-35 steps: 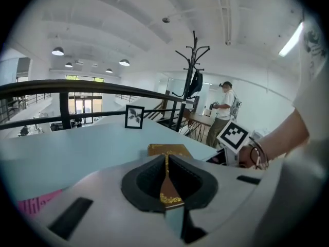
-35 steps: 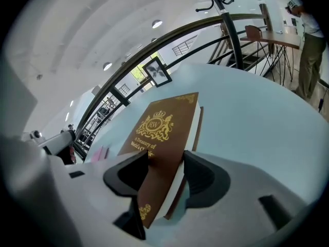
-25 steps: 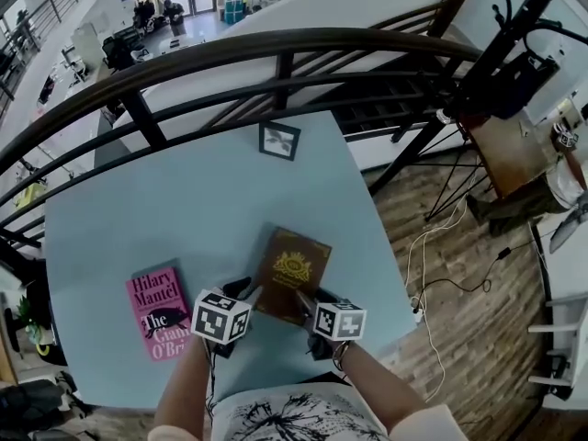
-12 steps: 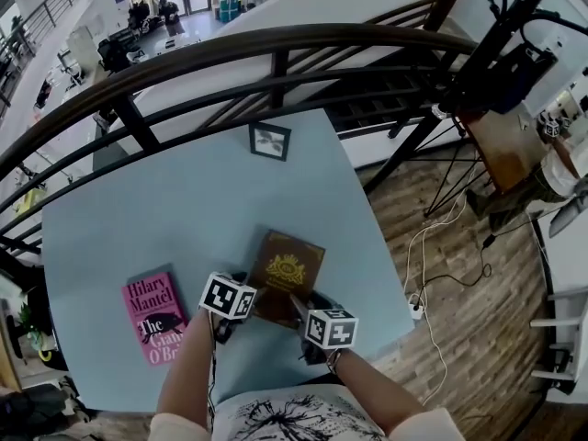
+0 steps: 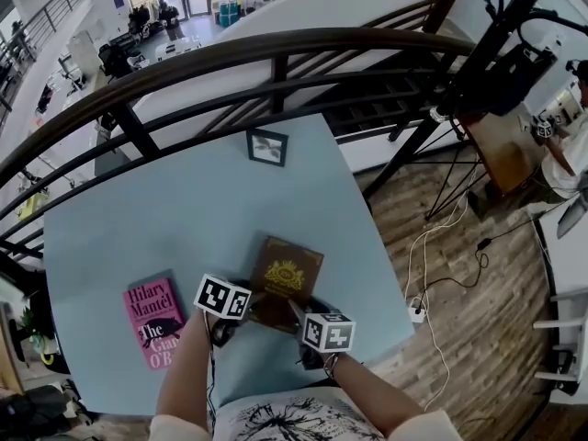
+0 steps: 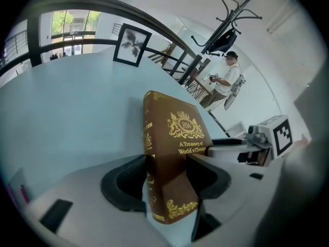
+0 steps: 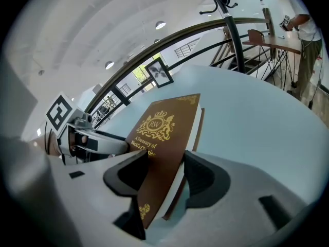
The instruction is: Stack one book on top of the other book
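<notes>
A brown book (image 5: 289, 272) with gold print lies near the front of the pale blue table (image 5: 184, 209). A pink book (image 5: 154, 318) lies flat to its left, apart from both grippers. My left gripper (image 5: 246, 312) is at the brown book's (image 6: 180, 133) near-left corner. Its jaws have just been opening and stand open (image 6: 167, 163) with that corner between them. My right gripper (image 5: 299, 312) holds the near-right corner. Its jaws (image 7: 164, 161) have just closed a little and press both faces of the brown book (image 7: 164, 133).
A small framed picture (image 5: 267, 146) stands at the table's far edge. A dark curved railing (image 5: 276, 49) runs behind the table. To the right are wooden floor, cables (image 5: 441, 246) and tripod legs. A person (image 6: 226, 84) stands far off.
My left gripper has sunk to the brown book's near-left corner. The right gripper and both books have stayed where they were.
</notes>
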Demonstrator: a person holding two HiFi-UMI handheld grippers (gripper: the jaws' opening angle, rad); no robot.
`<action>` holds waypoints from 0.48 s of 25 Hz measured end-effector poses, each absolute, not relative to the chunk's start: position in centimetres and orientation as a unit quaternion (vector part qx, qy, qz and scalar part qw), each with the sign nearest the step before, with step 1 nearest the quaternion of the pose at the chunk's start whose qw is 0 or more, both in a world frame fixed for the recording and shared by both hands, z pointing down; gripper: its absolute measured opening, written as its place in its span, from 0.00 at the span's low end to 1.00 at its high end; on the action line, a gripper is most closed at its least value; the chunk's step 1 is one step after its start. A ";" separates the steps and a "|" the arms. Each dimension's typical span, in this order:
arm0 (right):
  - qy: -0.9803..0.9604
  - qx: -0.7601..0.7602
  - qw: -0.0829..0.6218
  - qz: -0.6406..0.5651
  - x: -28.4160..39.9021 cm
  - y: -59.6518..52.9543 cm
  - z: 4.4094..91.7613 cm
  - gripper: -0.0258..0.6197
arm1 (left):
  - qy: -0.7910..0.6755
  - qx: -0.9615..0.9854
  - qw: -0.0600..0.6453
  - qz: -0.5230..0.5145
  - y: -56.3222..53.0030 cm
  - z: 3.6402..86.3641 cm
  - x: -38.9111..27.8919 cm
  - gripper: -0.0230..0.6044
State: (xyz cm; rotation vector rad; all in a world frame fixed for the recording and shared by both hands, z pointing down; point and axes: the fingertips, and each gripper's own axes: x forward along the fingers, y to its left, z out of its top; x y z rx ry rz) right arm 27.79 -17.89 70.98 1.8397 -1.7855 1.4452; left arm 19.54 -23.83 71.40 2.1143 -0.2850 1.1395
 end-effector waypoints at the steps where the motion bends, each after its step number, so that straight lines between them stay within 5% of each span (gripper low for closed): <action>1: -0.601 0.621 0.102 0.493 27.8 -17.8 71.0 0.37 | -0.116 0.816 0.356 0.440 -23.7 71.3 19.5 0.42; 12: -0.637 0.601 0.124 0.467 28.1 -18.4 67.1 0.35 | -0.205 0.822 0.359 0.393 -22.7 67.4 18.7 0.42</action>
